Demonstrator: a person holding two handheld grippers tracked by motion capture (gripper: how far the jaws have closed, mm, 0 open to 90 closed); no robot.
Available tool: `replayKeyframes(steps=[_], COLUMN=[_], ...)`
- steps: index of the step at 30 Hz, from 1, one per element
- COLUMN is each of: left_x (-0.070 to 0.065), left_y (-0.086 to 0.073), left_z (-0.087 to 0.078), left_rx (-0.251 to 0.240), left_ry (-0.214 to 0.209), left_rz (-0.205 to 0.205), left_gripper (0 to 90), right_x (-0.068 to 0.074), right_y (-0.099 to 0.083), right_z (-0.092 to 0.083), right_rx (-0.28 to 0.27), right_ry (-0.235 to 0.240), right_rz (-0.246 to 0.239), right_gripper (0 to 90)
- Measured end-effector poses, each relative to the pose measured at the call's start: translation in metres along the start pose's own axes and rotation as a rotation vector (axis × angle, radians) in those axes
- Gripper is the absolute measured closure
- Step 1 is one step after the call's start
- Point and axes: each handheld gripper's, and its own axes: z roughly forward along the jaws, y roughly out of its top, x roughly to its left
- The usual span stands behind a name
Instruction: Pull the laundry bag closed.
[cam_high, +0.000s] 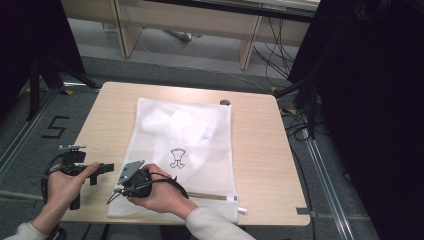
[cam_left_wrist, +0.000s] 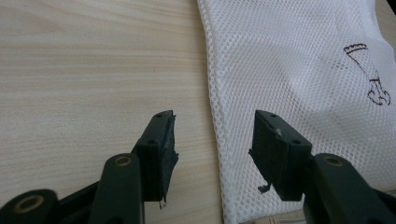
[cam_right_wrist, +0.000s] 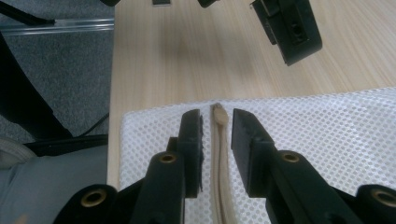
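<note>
1. High view: A white mesh laundry bag (cam_high: 182, 145) is lying flat on the light wooden table (cam_high: 260, 145), with soft white contents bunched toward its far end and a small dark emblem printed near its middle. The right gripper (cam_high: 131, 181) is hovering over the bag's near left corner; the left gripper (cam_high: 95, 170) is waiting beside the bag's left edge, over bare wood.

2. Left gripper view: The left gripper (cam_left_wrist: 212, 137) is holding its jaws released and wide apart, grasping nothing. The bag's hemmed edge (cam_left_wrist: 212, 93) is running straight ahead between the jaws. The mesh is showing a fine honeycomb weave, thin and limp.

3. Right gripper view: The right gripper (cam_right_wrist: 217, 128) is standing with jaws partly parted, and the beige zipper tape (cam_right_wrist: 219, 154) is lying between them, its rounded end (cam_right_wrist: 218, 112) just past the jaw tips. The pads are not pressing on it.

4. Handling judgement: The bag is appearing light, soft and floppy; the mesh is likely sliding and bunching under a pull. The stiffer zipper line or the hemmed edge is offering the firmest hold.
</note>
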Motion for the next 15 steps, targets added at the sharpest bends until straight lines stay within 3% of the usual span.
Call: replayKeyframes(steps=[1, 15], left_x=[0.0, 0.002], left_y=[0.0, 0.0], left_z=[0.0, 0.0], left_rx=[0.0, 0.01], left_ry=[0.0, 0.014], left_rz=[0.0, 0.002], left_gripper=[48.5, 49.3], right_x=[-0.001, -0.006], right_y=[0.001, 0.005], right_z=[0.001, 0.024], right_rx=[-0.003, 0.04], right_ry=[0.007, 0.008], right_rz=[-0.017, 0.002], right_gripper=[74.3, 74.7])
